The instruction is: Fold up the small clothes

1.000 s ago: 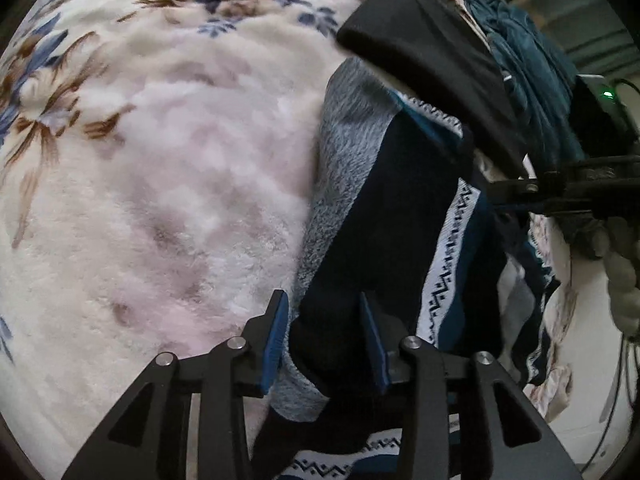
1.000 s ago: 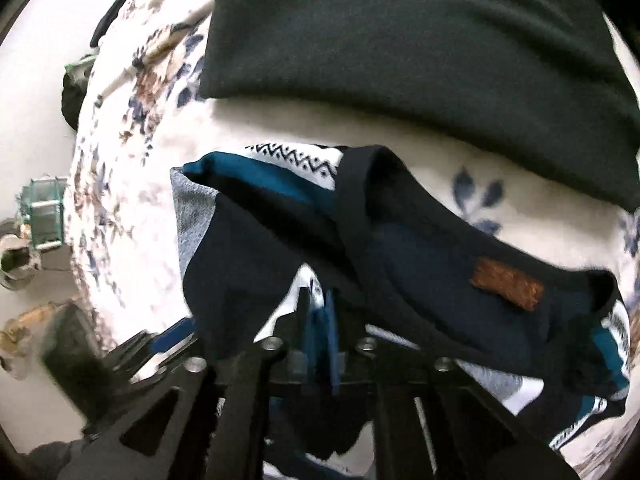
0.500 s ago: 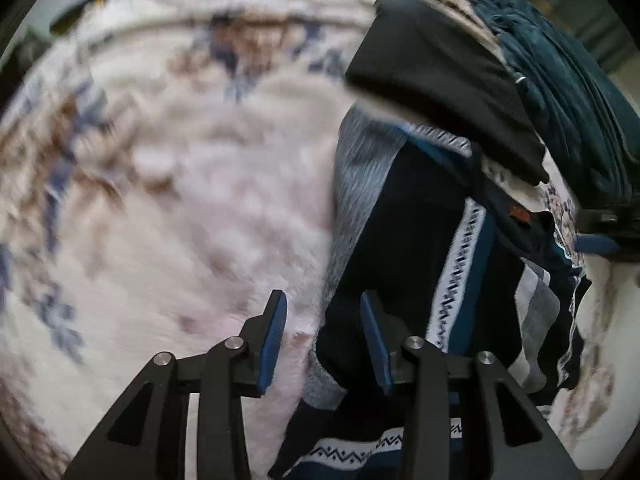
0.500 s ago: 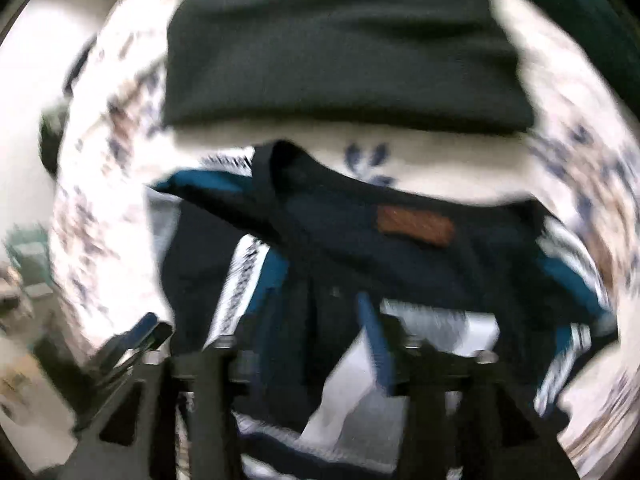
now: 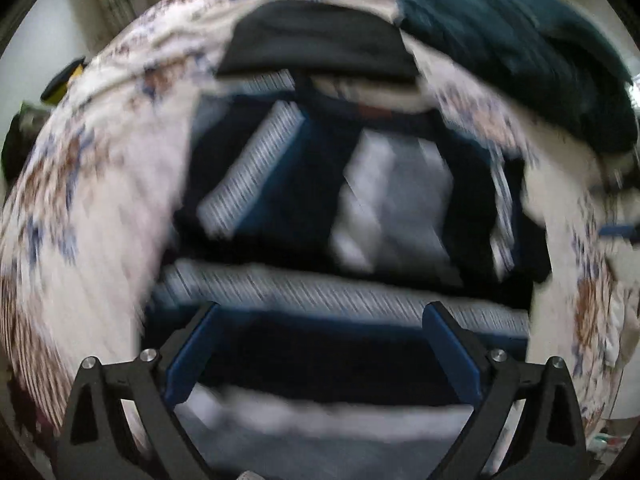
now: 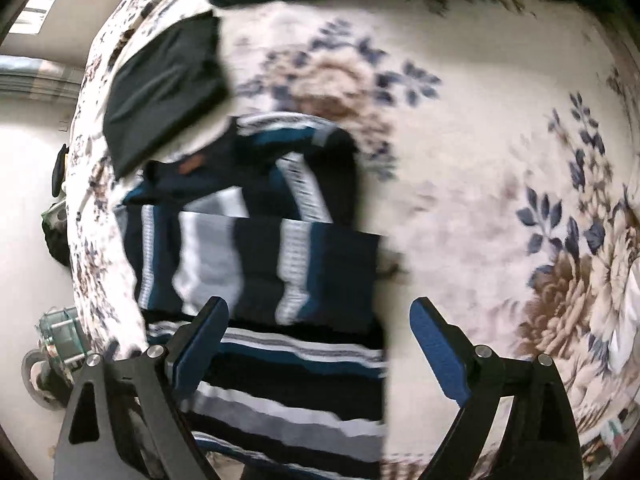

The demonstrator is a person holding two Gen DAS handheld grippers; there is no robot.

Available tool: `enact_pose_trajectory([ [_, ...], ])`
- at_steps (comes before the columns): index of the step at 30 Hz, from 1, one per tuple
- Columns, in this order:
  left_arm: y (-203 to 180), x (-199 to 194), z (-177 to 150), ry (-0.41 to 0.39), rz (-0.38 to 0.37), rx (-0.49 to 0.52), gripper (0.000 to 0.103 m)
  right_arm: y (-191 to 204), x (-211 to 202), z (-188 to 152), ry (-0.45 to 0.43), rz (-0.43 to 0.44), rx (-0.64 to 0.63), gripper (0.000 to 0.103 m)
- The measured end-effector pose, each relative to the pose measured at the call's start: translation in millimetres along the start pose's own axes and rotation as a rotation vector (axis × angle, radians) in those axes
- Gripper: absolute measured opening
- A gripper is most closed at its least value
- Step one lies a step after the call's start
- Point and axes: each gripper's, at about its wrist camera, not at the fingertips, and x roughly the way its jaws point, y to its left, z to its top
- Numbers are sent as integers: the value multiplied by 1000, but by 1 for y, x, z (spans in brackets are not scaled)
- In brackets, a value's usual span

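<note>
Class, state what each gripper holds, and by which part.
Nothing: left gripper and right gripper both gape open above the navy striped knit sweater.

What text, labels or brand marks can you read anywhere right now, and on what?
None legible.
Brown patch at the neck of the striped sweater: too blurred to tell whether it carries any text.
Black folded garment, floral blanket: no writing visible.
</note>
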Motion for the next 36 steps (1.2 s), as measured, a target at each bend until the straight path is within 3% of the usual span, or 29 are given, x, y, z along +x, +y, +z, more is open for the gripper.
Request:
enact_pose_trajectory([
  [4, -63, 20, -72, 122, 56, -41, 101, -30, 50, 9, 76, 110, -20, 94],
  [6, -88, 31, -101, 173, 80, -64, 101, -36, 69, 13, 97, 127, -28, 78],
  [8, -106, 39, -122, 203, 94, -90, 101, -35, 90, 17, 147, 138, -57, 42],
  [10, -116, 44, -134, 220, 115, -106, 101, -29, 96, 17, 139, 118, -99, 15],
  [13, -124, 48, -143, 218, 145, -128, 101, -10, 83, 15, 82, 125, -186, 7],
  [17, -123, 50, -148, 200, 158, -203, 101, 14, 43, 13, -39, 222, -279, 7],
  [19, -124, 50, -153, 193, 166, -220, 101, 12, 39, 14, -58, 219, -300, 7],
  [22, -130, 55, -164, 204, 178, -213, 101, -12, 81, 24, 115, 118, -263, 7],
  [24, -135, 54, -171, 203, 186, -198, 101, -23, 94, 28, 165, 38, -276, 12],
  [25, -137, 54, -174, 202, 187, -187, 101, -29, 90, 31, 154, 43, -272, 18],
  [27, -141, 56, -181, 203, 188, -164, 101, -37, 80, 35, 128, 96, -259, 47],
  [28, -144, 58, -186, 207, 170, -153, 101, -41, 75, 38, 118, 145, -247, 66],
  [29, -149, 59, -190, 211, 163, -142, 101, -43, 75, 41, 124, 195, -237, 76],
  [31, -157, 63, -196, 212, 153, -100, 101, -41, 84, 50, 158, 241, -233, 77],
  [36, -174, 75, -211, 189, 224, 9, 101, -37, 123, 72, 200, 249, -229, 77],
])
